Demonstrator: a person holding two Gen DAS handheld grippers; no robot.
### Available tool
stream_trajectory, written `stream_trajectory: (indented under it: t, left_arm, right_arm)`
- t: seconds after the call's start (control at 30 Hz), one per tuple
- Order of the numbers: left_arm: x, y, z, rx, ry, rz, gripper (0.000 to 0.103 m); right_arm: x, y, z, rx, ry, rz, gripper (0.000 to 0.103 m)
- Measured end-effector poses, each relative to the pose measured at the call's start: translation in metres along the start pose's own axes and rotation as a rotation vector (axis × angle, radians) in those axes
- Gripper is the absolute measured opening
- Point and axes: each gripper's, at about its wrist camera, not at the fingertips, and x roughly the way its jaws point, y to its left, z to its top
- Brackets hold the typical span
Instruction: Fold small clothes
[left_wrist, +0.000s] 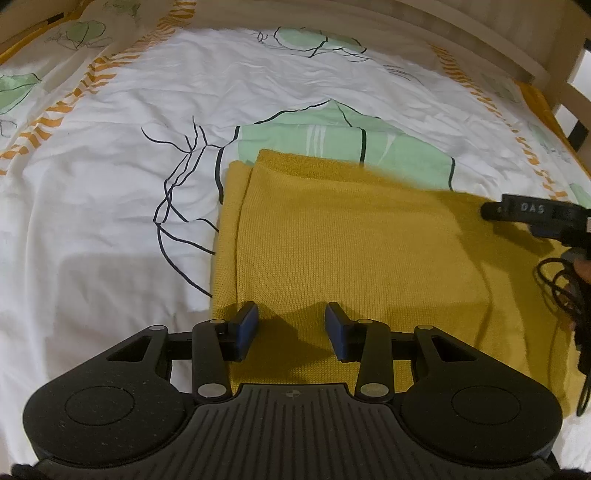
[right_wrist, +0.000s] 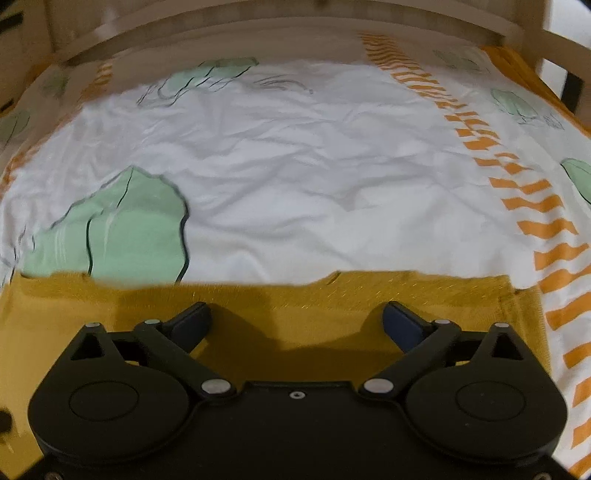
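Lying flat on a white bedsheet printed with green shapes and orange stripes, a mustard-yellow knitted garment shows a folded layer along its left edge. Above its near edge, the left gripper hovers with its 2 blue-padded fingers partly spread, nothing between them. Over the garment's far edge, the right gripper stands spread wide, pinching nothing.
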Motion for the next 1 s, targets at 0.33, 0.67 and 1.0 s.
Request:
stream_trajectory:
  t: [0.33, 0.67, 1.0]
  left_arm:
    - [0.0, 0.001, 0.001, 0.016, 0.001, -0.003, 0.039]
    - [-0.004, -0.002, -0.007, 0.056, -0.025, 0.002, 0.04]
    - [-0.007, 0.005, -0.01, -0.1, -0.041, -0.003, 0.04]
  right_arm:
    - [-0.06, 0.001, -0.05, -0.134, -0.037, 0.065, 0.098]
    - [-0.117, 0.006, -0.138, -0.345, -0.053, 0.084, 0.099]
    - [-0.136, -0.081, -0.114, 0.012, -0.044, 0.135, 0.1]
